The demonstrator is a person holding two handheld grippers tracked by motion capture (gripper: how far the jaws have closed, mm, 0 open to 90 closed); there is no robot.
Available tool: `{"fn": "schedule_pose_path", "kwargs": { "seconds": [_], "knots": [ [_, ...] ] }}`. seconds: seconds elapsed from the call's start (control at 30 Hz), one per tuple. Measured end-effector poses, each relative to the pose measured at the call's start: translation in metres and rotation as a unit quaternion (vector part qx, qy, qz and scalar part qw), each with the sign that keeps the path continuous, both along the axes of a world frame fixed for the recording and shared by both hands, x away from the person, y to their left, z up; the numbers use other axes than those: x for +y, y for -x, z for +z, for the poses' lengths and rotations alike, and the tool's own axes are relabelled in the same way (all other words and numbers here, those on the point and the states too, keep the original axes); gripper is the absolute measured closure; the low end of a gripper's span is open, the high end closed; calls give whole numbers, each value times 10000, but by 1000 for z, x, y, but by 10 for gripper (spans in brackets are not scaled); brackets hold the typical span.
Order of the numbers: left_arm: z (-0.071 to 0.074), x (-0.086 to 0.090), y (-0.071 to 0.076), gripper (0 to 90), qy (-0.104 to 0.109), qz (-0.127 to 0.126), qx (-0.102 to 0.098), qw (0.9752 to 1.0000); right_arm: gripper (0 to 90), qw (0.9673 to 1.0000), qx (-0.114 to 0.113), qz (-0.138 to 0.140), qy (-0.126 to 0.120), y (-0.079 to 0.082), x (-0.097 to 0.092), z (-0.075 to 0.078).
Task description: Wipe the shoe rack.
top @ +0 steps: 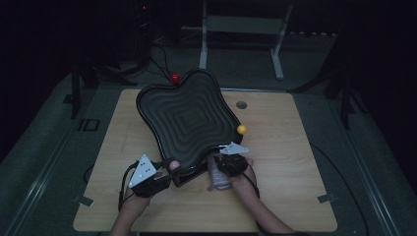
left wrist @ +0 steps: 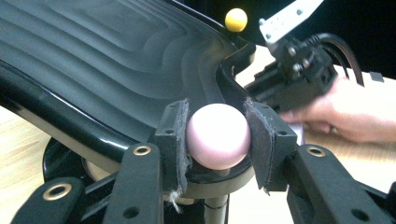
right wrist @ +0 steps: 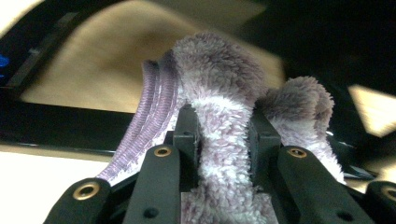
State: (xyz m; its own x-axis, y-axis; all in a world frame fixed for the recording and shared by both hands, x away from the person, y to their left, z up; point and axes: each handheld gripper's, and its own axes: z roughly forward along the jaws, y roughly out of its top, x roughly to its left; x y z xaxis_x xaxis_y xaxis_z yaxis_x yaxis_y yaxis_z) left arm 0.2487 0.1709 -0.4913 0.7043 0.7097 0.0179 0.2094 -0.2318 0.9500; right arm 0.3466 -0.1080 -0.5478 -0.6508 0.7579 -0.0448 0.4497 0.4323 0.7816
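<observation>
Left gripper (top: 162, 173) low at tray (top: 162, 98) near edge, jaws clamped on pink ball (left wrist: 217, 135). Right gripper (top: 227, 164) beside it, jaws pinched on fluffy purple cloth (right wrist: 224, 140), bunched, hanging onto table (top: 295, 162). Tray black, ridged, tilted.

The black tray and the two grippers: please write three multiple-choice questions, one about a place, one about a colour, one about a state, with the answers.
1. Where is the yellow ball?
A. at the tray's right edge
B. inside the left gripper
C. on the floor

2. What colour is the ball in the left gripper?
A. green
B. pink
C. blue

3. What is the right gripper doing?
A. standing open
B. shut on a cloth
C. shut on a ball

Answers:
1 A: the yellow ball sits by the right rim of the black tray.
2 B: the left gripper clamps a pink ball.
3 B: the right gripper pinches a fluffy purple cloth.
</observation>
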Motion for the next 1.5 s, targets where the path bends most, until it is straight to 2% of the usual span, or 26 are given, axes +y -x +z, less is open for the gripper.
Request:
{"fn": "schedule_pose_path", "kwargs": {
  "seconds": [0.1,0.2,0.27,0.4,0.47,0.53,0.6,0.77,0.9,1.03,1.1,1.17,1.27,1.33,1.43,1.5],
  "knots": [
    [0,0,0,599,6,17,4,10000,702,9995,5,308,-40,10,20,-1],
    [1,0,0,599,-14,8,27,10000,695,9982,62,561,-186,23,39,-2],
    [0,-1,1,599,2,40,7,10000,694,9971,-18,741,-180,32,52,-4],
    [0,-1,1,599,-5,54,-8,10000,695,9937,73,1081,-273,47,70,-4],
    [0,-1,1,599,5,44,-7,10000,697,9936,-84,1116,-124,51,73,-4],
    [0,0,1,599,10,26,15,10000,697,9927,-15,1203,-120,48,70,-3],
    [0,0,1,599,19,27,5,10000,696,9920,-111,1260,37,45,67,-2],
    [0,1,0,599,44,-2,19,10000,695,9949,-216,981,136,27,45,-2],
    [0,1,0,599,44,-15,28,10000,694,9982,-199,541,158,5,20,-1],
    [0,1,0,599,41,-29,28,10000,692,9993,-268,35,246,-16,-5,-1],
    [0,1,0,599,51,-19,14,10000,691,9994,-227,-213,140,-26,-20,-2],
    [0,1,0,599,46,-31,17,10000,692,9995,-167,-272,-1,-30,-28,-2],
    [-1,1,0,599,55,-23,14,10000,698,9990,-120,-426,-39,-27,-25,-2],
    [0,1,-1,599,53,-40,19,10000,698,9985,14,-532,-117,-27,-22,-1],
    [0,1,0,599,36,-26,23,10000,698,9973,333,-474,-449,-25,-20,0],
    [0,1,0,599,37,-28,19,10000,698,9976,365,-351,-467,-19,-13,0]
  ]
}}
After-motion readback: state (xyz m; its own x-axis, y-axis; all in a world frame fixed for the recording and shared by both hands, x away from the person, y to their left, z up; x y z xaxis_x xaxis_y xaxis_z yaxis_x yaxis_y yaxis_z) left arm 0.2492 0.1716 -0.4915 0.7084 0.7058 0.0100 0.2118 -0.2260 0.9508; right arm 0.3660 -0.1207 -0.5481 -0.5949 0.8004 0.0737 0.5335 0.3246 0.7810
